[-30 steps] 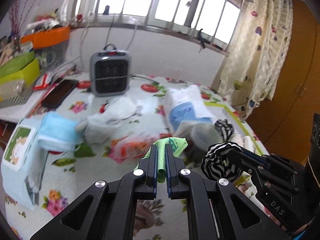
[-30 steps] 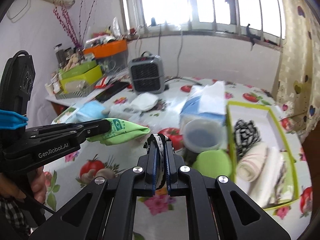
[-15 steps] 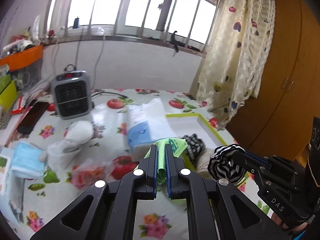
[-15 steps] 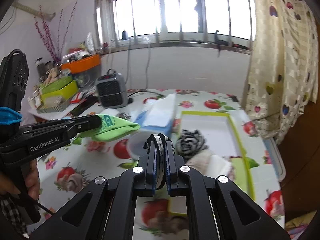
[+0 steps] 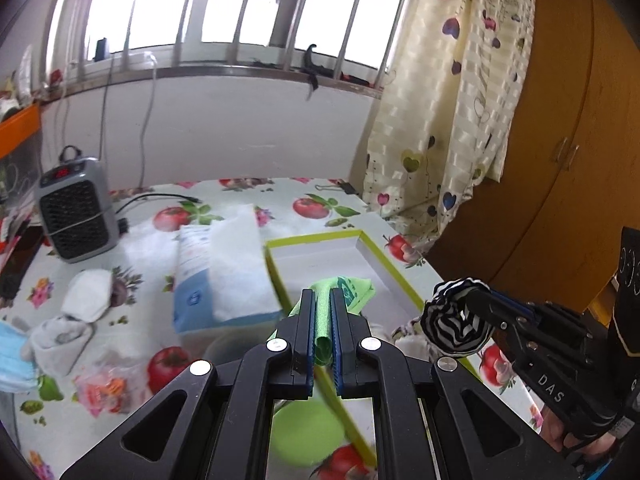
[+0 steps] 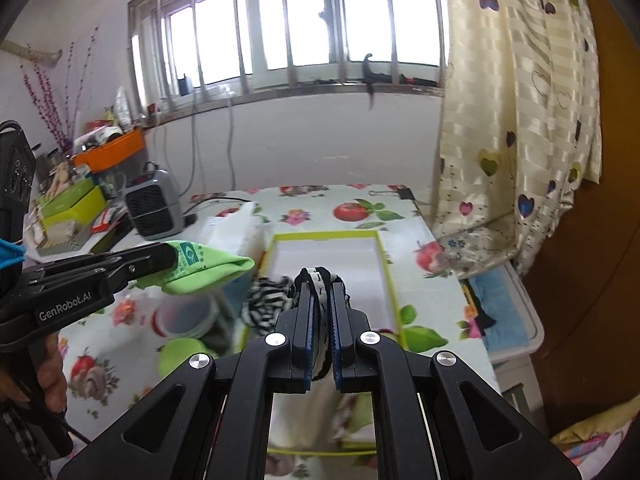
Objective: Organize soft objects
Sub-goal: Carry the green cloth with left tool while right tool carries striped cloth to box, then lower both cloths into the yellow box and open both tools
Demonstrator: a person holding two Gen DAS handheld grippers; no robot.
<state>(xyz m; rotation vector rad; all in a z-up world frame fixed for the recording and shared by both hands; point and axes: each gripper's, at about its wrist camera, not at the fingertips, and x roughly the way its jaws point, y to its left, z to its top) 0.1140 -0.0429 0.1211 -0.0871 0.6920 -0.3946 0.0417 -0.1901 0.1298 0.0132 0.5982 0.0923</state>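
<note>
My left gripper is shut on a bright green cloth, also visible as the green cloth in the right wrist view, held above the table just left of the tray. My right gripper is shut on a black-and-white striped cloth; the left wrist view shows it as a striped bundle at the right. Both hang over a white tray with a yellow-green rim. Another striped cloth and rolled pale cloths lie in the tray's near part.
A tissue pack lies left of the tray, a grey heater behind it. White socks, a blue mask, a clear tub and a green lid sit on the fruit-print tablecloth. A curtain hangs at right.
Both grippers have swung to the right across the table with their cloths still held, from over the heater and socks to over the yellow-rimmed tray.
</note>
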